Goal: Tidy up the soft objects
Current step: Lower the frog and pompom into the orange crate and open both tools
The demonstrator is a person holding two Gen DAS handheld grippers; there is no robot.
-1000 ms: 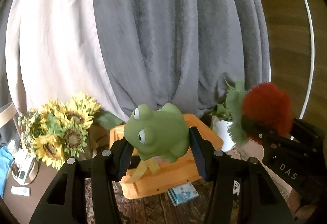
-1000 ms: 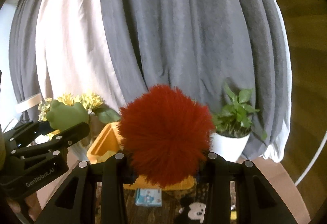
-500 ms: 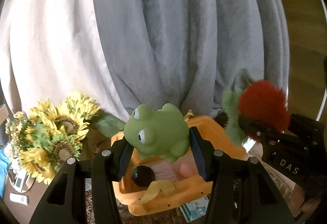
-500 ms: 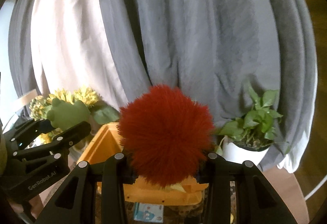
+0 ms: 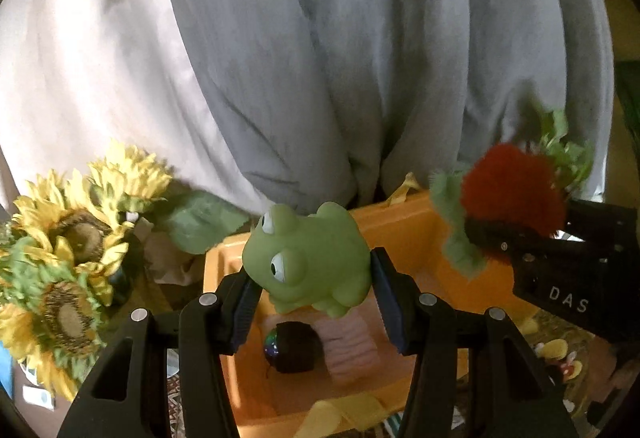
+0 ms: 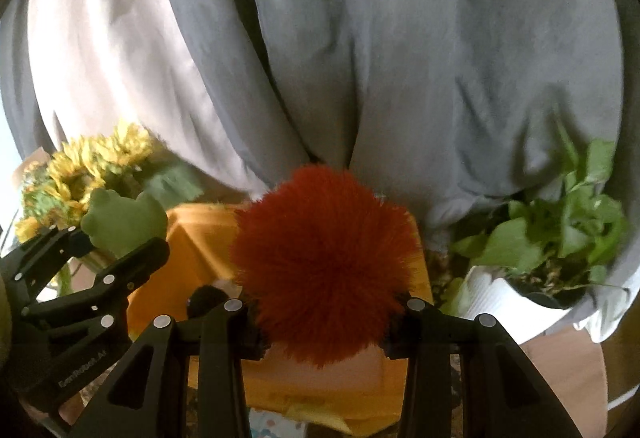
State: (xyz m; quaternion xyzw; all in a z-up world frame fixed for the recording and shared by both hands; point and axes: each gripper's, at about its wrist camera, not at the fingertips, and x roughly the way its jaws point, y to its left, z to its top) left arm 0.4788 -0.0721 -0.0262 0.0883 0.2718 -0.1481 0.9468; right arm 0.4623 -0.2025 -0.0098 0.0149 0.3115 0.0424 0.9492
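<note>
At the far left, a bunch of artificial sunflowers [image 5: 76, 238] stands in front of pale and grey curtains [image 5: 320, 58], with a large green leaf reaching toward the middle. Just right of the flowers, the left tool [image 5: 316, 290] is clenched on a green rubber frog [image 5: 310, 262], its blue-edged pads pressing the frog's two flanks while the frog faces left, raised above an orange basket [image 5: 404, 234]. In the basket, directly below the frog, lie a dark ball with a shiny patch [image 5: 290, 346] and, touching it on the right, a folded pink cloth [image 5: 352, 346]; a yellow ribbon handle [image 5: 340, 414] drapes over the near rim. Further right, the right tool [image 6: 320, 312] grips a fluffy red pompom [image 6: 324, 262], which fills the gap between its fingers and hangs over the basket's right side; from the left wrist view a fringe of green fluff shows on the pompom's left edge. At the far right, a leafy plant in a white ribbed pot [image 6: 520, 294] sits beside the basket, against the grey curtain.
</note>
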